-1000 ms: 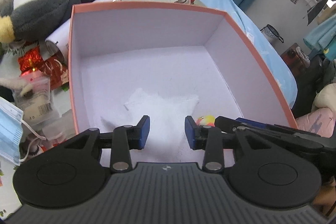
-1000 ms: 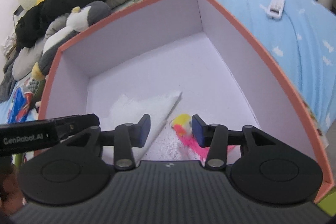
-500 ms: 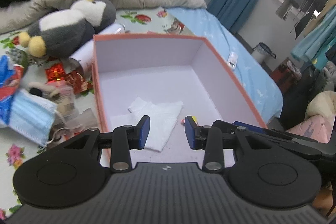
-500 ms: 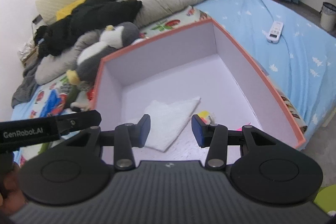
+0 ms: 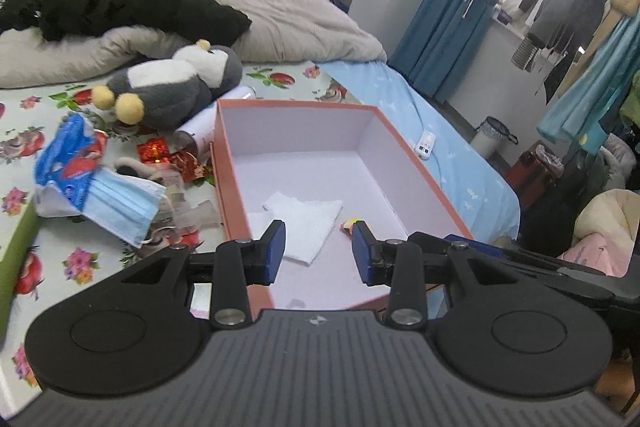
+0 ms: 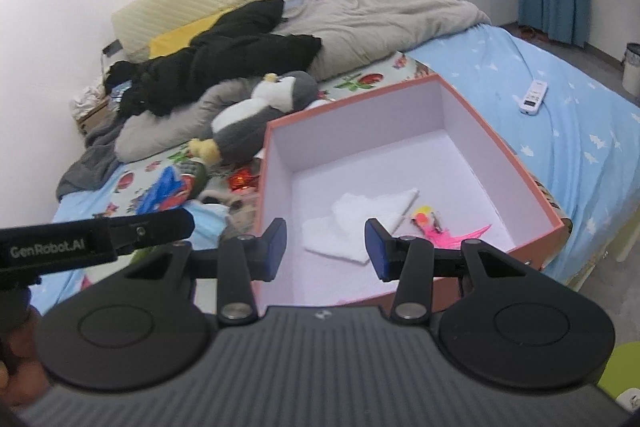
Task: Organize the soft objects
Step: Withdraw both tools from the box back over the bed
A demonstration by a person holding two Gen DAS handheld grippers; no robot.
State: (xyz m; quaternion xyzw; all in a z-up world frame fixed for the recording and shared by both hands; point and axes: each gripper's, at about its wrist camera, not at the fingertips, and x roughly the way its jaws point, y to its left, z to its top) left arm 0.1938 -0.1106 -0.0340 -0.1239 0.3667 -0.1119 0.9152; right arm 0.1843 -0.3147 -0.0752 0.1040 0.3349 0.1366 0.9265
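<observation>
Left wrist view: left tongs [image 5: 319, 247] held spread, nothing gripped, above near end of orange box [image 5: 416, 163]. White cloth [image 5: 304, 223] seen flat on box floor; penguin plush [image 5: 168, 91] and blue mask [image 5: 120, 203] left on bed [image 5: 440, 131] beside box.

Right wrist view: right tongs [image 6: 326, 247] held spread, nothing gripped. Pink-yellow toy [image 6: 430, 223] seen just beside white cloth [image 6: 360, 223] inside orange box [image 6: 536, 199]. Remote [image 6: 533, 96] lying well apart on bed [image 6: 580, 131].
</observation>
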